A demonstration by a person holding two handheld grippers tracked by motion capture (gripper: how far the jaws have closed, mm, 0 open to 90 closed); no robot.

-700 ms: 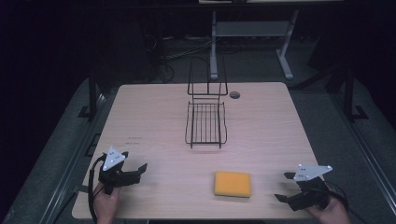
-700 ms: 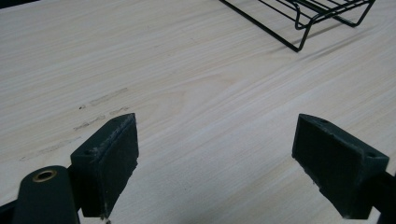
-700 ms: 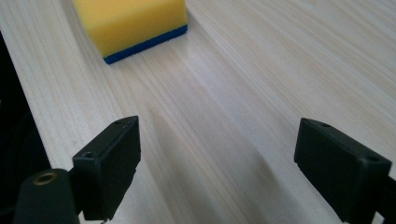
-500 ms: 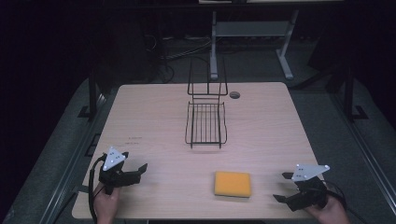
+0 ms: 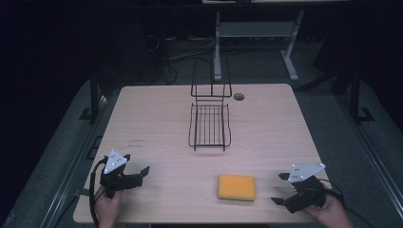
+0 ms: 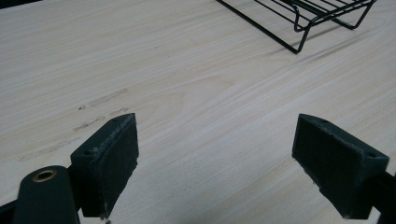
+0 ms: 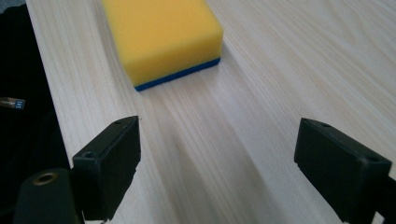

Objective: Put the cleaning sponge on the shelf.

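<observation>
The right gripper (image 5: 280, 189) sits low over the near right of the table, its jaws spread wide with nothing between them. Just ahead of it, near but apart, lies the sponge (image 5: 236, 187) — a flat yellow block with a thin blue layer along its underside, resting blue side down. In the right gripper view the sponge (image 7: 159, 37) lies ahead and a little to the left of the gap between the jaws, one short end turned toward them, so its long axis runs away from the gripper.

The left gripper (image 5: 145, 172) rests well apart from the sponge, at the near left of the table, jaws likewise wide apart and holding nothing. Ahead of it and off to its right stands a black wire rack (image 5: 209, 125), its near corner showing in the left gripper view (image 6: 299, 23).

The table (image 5: 157, 114) is pale wood grain — bare between the grippers. Beyond it the room is dark, with a white metal frame (image 5: 290, 61) and cables (image 5: 173, 52) on the floor.
</observation>
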